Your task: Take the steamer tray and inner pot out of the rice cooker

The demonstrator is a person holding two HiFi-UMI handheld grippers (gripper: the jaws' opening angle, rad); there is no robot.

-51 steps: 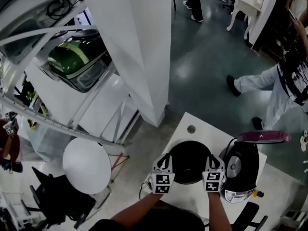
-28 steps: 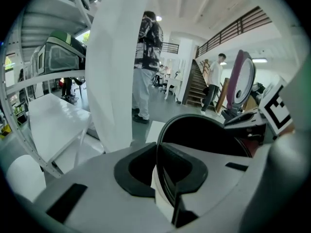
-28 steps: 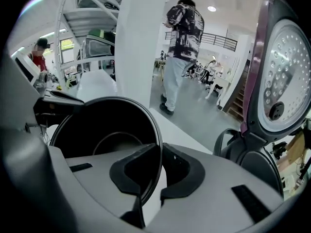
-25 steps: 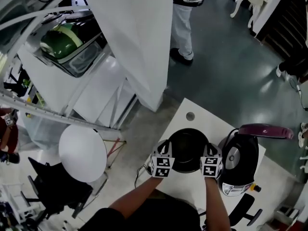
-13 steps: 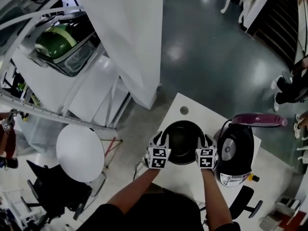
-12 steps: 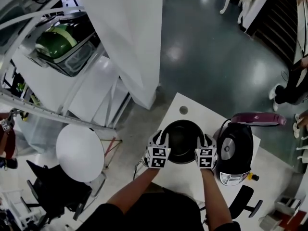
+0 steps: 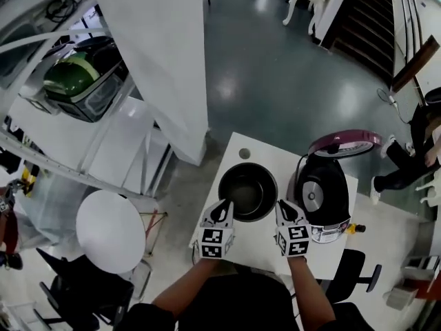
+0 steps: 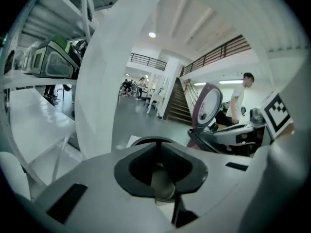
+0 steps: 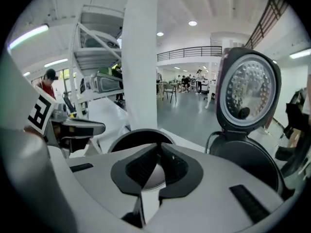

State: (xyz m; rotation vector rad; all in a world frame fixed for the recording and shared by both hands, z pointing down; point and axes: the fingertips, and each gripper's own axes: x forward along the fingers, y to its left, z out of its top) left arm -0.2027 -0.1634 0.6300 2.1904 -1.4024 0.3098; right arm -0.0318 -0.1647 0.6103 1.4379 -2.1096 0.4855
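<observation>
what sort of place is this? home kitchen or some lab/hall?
Probably a large open hall or lab space, not a home kitchen: a wide polished floor, a staircase and railed upper gallery, and metal shelving with appliances. The rice cooker and inner pot stand on a small white table.

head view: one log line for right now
inner pot: on table, beside open rice cooker | left gripper: jaws just closed, empty | right gripper: same

White pillar (image 7: 162, 54) near white table (image 7: 253, 238)

Dark inner pot (image 7: 248, 193), upright on table (image 7: 256, 158); open rice cooker (image 7: 321, 197) just beside
</observation>
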